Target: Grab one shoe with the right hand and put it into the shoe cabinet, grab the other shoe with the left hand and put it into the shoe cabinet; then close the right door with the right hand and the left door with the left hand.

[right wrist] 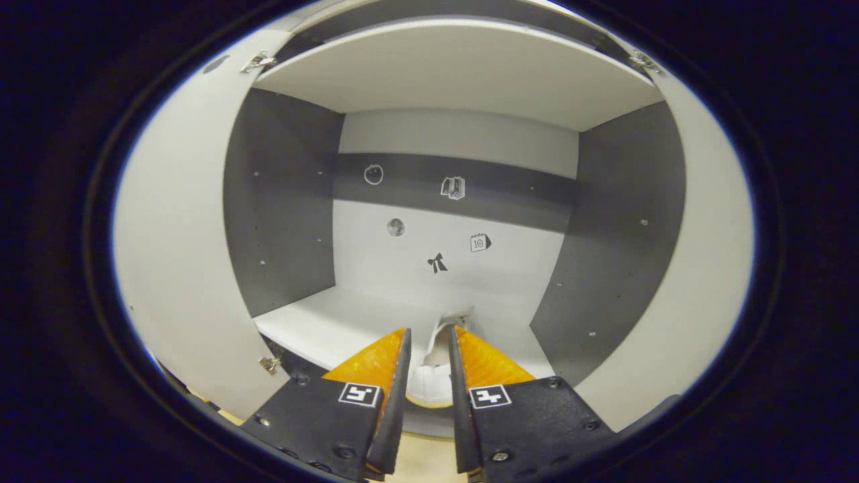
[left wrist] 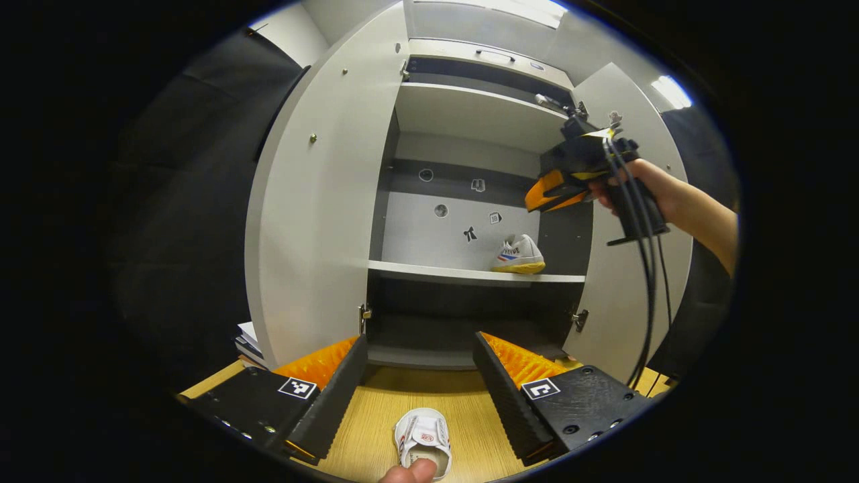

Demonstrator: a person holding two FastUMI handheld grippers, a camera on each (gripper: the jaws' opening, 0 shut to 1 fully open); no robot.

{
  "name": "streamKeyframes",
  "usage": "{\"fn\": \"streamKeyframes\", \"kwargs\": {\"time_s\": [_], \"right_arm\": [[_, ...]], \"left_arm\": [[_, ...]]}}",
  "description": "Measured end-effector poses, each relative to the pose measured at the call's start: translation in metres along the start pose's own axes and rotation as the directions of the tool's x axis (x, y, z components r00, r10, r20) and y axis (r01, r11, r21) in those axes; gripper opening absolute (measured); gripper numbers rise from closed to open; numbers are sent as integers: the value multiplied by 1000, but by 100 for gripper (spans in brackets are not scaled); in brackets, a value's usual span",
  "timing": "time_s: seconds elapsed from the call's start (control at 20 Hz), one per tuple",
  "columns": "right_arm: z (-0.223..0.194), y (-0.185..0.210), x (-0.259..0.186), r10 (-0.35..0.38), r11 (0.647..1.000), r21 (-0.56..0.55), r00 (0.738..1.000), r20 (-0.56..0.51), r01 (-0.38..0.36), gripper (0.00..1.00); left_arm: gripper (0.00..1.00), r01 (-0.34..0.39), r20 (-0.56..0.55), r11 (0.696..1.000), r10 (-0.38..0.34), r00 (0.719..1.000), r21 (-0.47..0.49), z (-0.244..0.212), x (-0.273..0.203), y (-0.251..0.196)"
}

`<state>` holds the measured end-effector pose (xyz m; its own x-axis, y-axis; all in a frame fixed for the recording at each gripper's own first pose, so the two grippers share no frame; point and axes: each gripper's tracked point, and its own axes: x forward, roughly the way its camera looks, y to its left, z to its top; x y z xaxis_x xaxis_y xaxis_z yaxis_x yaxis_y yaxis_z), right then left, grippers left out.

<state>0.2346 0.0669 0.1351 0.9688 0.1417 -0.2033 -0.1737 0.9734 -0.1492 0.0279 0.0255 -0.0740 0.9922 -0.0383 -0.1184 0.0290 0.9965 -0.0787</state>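
The shoe cabinet (left wrist: 470, 201) stood with both doors wide open. One shoe (left wrist: 519, 255) sat on the middle shelf (left wrist: 429, 270), near the shelf's right end and close to its front edge. In the left gripper view the right tool (left wrist: 547, 194) hung in the air above that shoe, clear of it, held by a hand (left wrist: 621, 184); its fingers looked close together there. In the right gripper view the same tool (right wrist: 429, 365) pointed into the cabinet with a narrow gap between its fingers, the shoe (right wrist: 429, 376) showing through that gap beyond them, so the tool was nearly closed and appeared to hold nothing.

The other shoe (left wrist: 423, 439) lay on the wooden tabletop (left wrist: 376, 416) near its front edge, in front of the cabinet. The left tool (left wrist: 419, 376) was spread wide above it, empty, with the shoe below and between the fingers but untouched.

The placed shoe being close to the shelf's front edge, it might catch the right door (left wrist: 624, 221) when that swung shut, or be nudged off if the second shoe was pushed in beside it carelessly. The soft shoe on the tabletop could also fold or slip if pinched only by its thin upper, and the trailing cables (left wrist: 647, 268) might snag on the door
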Motion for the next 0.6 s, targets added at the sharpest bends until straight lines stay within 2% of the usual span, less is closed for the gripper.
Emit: {"fn": "streamKeyframes", "kwargs": {"time_s": [0.2,0.25,0.3,0.35,0.4,0.45,0.6], "right_arm": [[-33,2,-50,-6,1000,15,998,56,5,35],[-44,2,-61,-15,1000,27,997,73,13,42],[-56,2,-72,-22,999,40,995,94,18,36],[-67,0,-81,-37,998,50,993,114,32,36],[-82,-1,-89,-52,997,63,990,132,44,43],[-97,-1,-96,-69,995,81,987,143,58,38],[-145,4,-116,-97,989,124,983,158,77,41]], "left_arm": [[95,9,-13,1000,-9,1000,15,-5,-10,-8],[95,12,-15,1000,-12,1000,17,-6,-13,-10],[95,14,-12,1000,-14,1000,18,-6,-16,-13],[95,16,-8,1000,-16,1000,19,-5,-19,-15],[95,17,-6,1000,-17,1000,22,-5,-21,-18],[95,22,-4,999,-22,1000,26,-5,-24,-21],[95,26,-2,999,-26,1000,47,-8,-30,-28]]}}
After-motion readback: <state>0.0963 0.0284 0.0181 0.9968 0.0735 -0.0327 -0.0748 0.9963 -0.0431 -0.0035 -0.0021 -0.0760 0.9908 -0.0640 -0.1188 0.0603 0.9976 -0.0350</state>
